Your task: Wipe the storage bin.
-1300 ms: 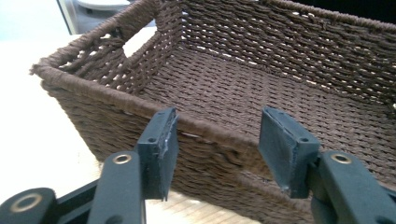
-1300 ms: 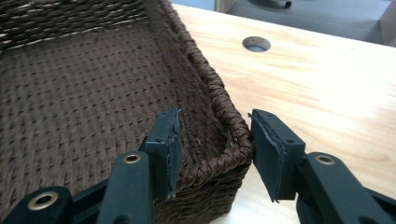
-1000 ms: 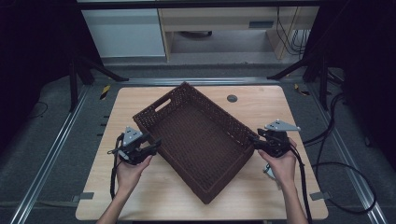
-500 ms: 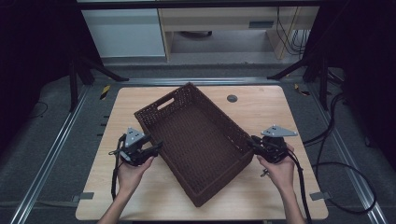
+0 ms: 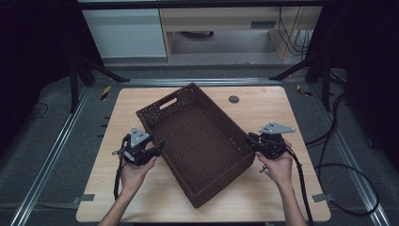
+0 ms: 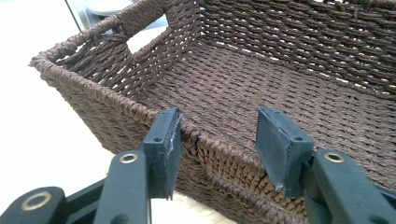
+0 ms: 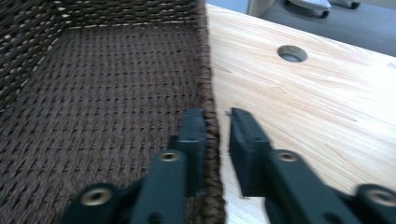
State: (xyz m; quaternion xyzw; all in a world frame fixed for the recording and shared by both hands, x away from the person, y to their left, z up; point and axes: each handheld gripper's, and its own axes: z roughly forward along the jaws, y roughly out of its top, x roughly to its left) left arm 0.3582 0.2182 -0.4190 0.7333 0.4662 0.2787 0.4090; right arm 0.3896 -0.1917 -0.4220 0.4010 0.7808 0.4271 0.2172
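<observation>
A dark brown woven basket (image 5: 202, 136) lies empty and askew on the wooden table (image 5: 263, 113). My left gripper (image 5: 157, 147) is at its left long wall. In the left gripper view the jaws (image 6: 217, 126) straddle the basket's rim (image 6: 93, 88) well apart, one pad outside and one over the inside, neither pressing. My right gripper (image 5: 251, 139) is at the right long wall. In the right gripper view its jaws (image 7: 219, 116) have just closed on the basket's wall (image 7: 208, 70), one pad inside and one outside.
A round cable hole (image 5: 234, 99) sits in the tabletop beyond the basket, also seen as the cable hole (image 7: 292, 52) in the right gripper view. Metal rails (image 5: 56, 141) flank the table. Black cables (image 5: 343, 169) trail over the floor at the right.
My right gripper has moved in to the basket's right wall and its jaws have closed on it. The basket has shifted slightly. The left hand has stayed put.
</observation>
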